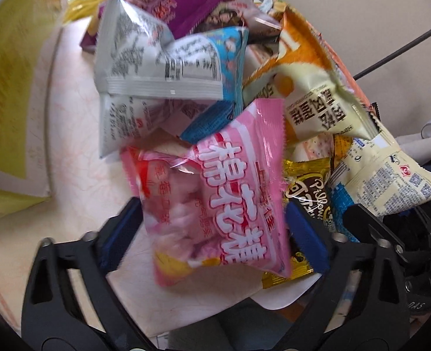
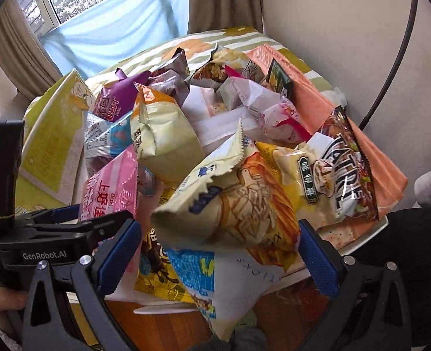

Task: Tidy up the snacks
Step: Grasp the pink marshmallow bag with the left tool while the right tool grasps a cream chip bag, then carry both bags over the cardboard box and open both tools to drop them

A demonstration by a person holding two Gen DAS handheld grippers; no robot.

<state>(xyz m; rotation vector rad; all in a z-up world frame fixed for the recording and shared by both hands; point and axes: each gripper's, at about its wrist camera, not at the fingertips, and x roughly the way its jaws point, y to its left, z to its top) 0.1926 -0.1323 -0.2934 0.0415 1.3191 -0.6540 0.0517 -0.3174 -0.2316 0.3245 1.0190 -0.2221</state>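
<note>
Between the left tool [image 1: 212, 231] pads, apparently not pressing: pink bag [image 1: 215, 201], light, crinkly, slippery; we advise mid-body grip. Right tool [image 2: 220, 251] agape.

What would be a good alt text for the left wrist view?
A pink snack bag lies between the open blue pads of the left hand-held gripper, on a pile of snack packets. A white and blue packet lies behind it, a yellow box at left.

Both the left gripper [image 1: 212, 228] and right gripper [image 2: 220, 251] angle downward, jaws spread.
</note>
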